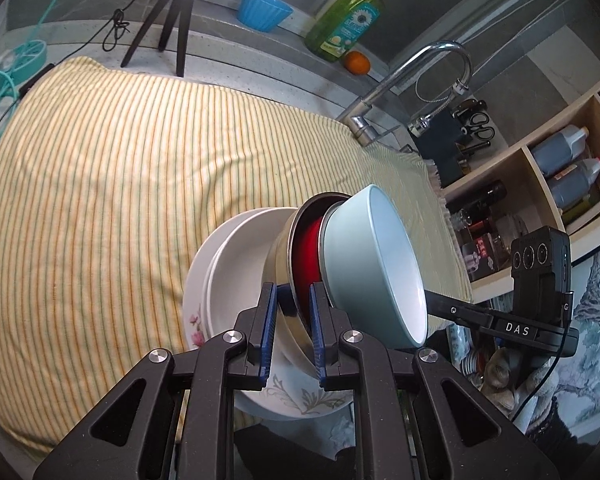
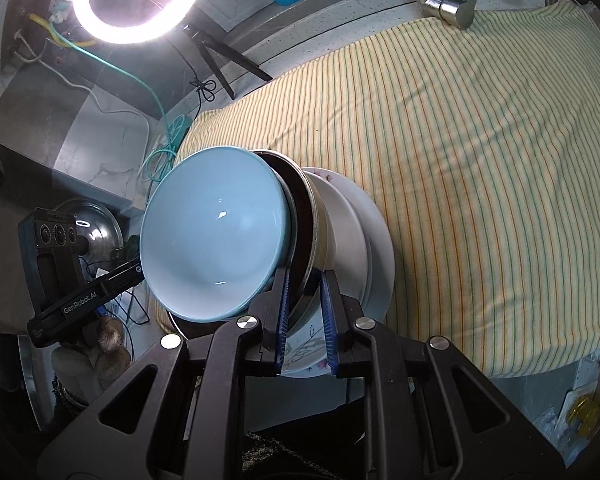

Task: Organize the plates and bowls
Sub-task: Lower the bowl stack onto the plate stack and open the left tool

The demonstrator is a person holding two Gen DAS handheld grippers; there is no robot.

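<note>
Stack at the striped cloth's (image 1: 120, 184) near edge: glossy blue bowl (image 1: 374, 264) nested in steel bowl (image 1: 288, 320), over white plates (image 1: 236, 264). Left gripper (image 1: 293, 330) and right gripper (image 2: 306, 316) fingers both clamp the steel rim.

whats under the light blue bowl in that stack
The light blue bowl is nested in a steel bowl with a red inside, above two white plates, the lower one floral. Both hand-held grippers, left and right, clamp the steel rim. The bowls' bottoms are hidden.
</note>
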